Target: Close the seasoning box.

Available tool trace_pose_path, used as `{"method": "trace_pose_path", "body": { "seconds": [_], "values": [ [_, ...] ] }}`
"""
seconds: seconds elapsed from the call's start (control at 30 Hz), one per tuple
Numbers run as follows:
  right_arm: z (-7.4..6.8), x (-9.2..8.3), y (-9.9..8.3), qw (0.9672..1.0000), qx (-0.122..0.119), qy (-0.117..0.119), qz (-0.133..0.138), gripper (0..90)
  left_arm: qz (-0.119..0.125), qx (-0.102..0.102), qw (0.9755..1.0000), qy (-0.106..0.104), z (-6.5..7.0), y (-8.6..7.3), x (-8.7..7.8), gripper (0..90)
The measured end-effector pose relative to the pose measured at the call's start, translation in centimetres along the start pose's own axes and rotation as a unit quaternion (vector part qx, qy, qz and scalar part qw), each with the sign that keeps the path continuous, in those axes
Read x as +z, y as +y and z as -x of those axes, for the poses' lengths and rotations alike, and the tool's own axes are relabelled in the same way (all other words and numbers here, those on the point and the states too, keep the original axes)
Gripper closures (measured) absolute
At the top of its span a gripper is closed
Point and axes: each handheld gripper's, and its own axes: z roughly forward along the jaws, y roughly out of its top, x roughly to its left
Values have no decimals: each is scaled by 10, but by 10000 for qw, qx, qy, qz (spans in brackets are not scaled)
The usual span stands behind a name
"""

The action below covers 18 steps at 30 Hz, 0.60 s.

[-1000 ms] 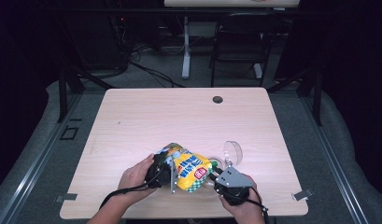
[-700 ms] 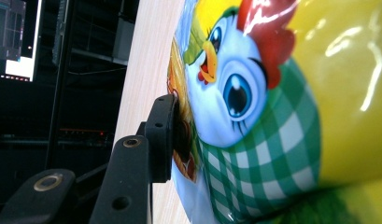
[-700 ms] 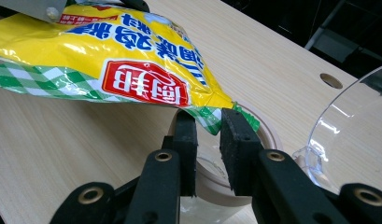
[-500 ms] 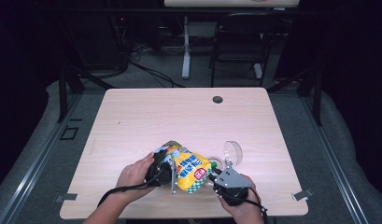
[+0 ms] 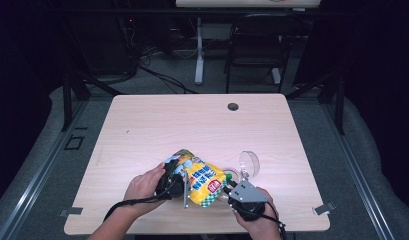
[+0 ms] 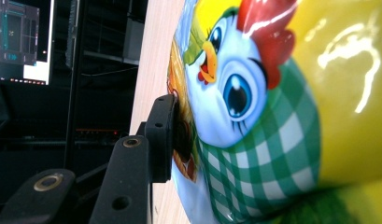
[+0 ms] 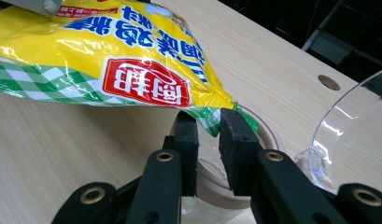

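Black rubber pads of the right gripper (image 7: 208,122) were clamped on the green-checked bottom corner of the yellow bag (image 7: 118,60), with the corner pinched between the two jaws. In the high view the right gripper (image 5: 231,186) sat at the near edge of the table (image 5: 157,120), held in the person's right hand (image 5: 257,220), its grey three-cornered plate facing up. Directly behind the pinched corner, in the right gripper view, lay a round tan ring (image 7: 268,133) on the tabletop, and a clear plastic bowl (image 7: 352,135) stood tipped just to the right of it.

The left gripper (image 5: 176,180) was held in the person's left hand (image 5: 144,187) and gripped the opposite end of the bag (image 5: 197,175). In the left gripper view one black pad (image 6: 163,137) pressed flat against the side of the bag (image 6: 272,116), beside a printed cartoon rooster face on green check; the second jaw was hidden behind the bag, and the bag filled the gap between the jaws.

The bag was held across the near middle of the table, between the two grippers, its length running from the left gripper to the right one. The clear bowl (image 5: 249,162) stood just beyond the right gripper. A small dark hole (image 5: 233,106) showed in the tabletop near the far edge, well apart from the bag.
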Motion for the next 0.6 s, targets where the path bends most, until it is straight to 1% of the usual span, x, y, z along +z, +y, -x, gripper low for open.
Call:
{"method": "trace_pose_path", "body": {
  "seconds": [0.1,0.13,0.27,0.53,0.6],
  "values": [
    [0,0,0,10000,5,-3,-8,776,12,53,10000,31,-1,1,0,611],
    [0,0,0,10000,2,-1,-10,777,-17,63,10000,29,-1,1,0,611],
    [-1,0,1,10000,-31,-25,3,780,-24,66,9999,101,-2,0,-2,611],
    [-3,1,1,10000,-66,-28,-2,784,-42,157,9996,228,0,0,-3,611],
    [-2,1,1,10000,-67,-36,0,785,-67,167,9996,214,-1,1,-4,611]
  ]
}}
